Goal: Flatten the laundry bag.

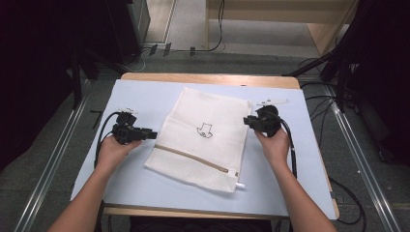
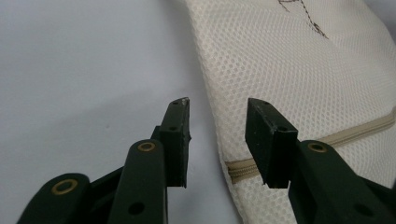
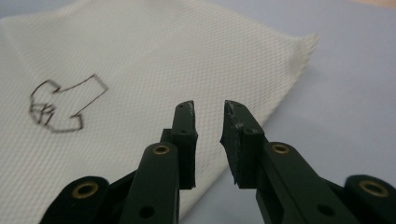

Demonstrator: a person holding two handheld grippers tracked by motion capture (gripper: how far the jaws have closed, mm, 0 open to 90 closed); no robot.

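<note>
Mesh laundry bag (image 1: 200, 140), cream-white, lay flat near the middle of the table, turned a little so its long edges ran diagonally. A small dark outline of a shirt (image 1: 205, 130) was printed near its centre. A tan zipper (image 1: 192, 158) crossed the bag's near end at a slant, with a white tab (image 1: 240, 184) sticking out at the near right corner. The bag rested on a pale blue sheet (image 1: 140, 99) that covered most of the wooden tabletop (image 1: 208, 79).

Left gripper (image 1: 153, 135) was held just beside the bag's left edge, pointing at it. In the left gripper view (image 2: 217, 135) the jaws stood apart with a clear gap, nothing between them; the bag's edge and the zipper's end (image 2: 240, 169) lay right ahead of the tips. Whether the pads touched the mesh could not be told.

Right gripper (image 1: 246, 121) sat at the bag's right edge, near the far corner, pointing inward. In the right gripper view (image 3: 208, 140) the jaws were parted by a narrower gap, empty, hovering over the bag's edge with the shirt outline (image 3: 60, 106) off to one side.

Both hands (image 1: 115, 150) gripped the tools from the near side, cables (image 1: 292, 150) trailing back. Grey floor (image 1: 43, 159) and metal rails (image 1: 360, 159) flanked the table.
</note>
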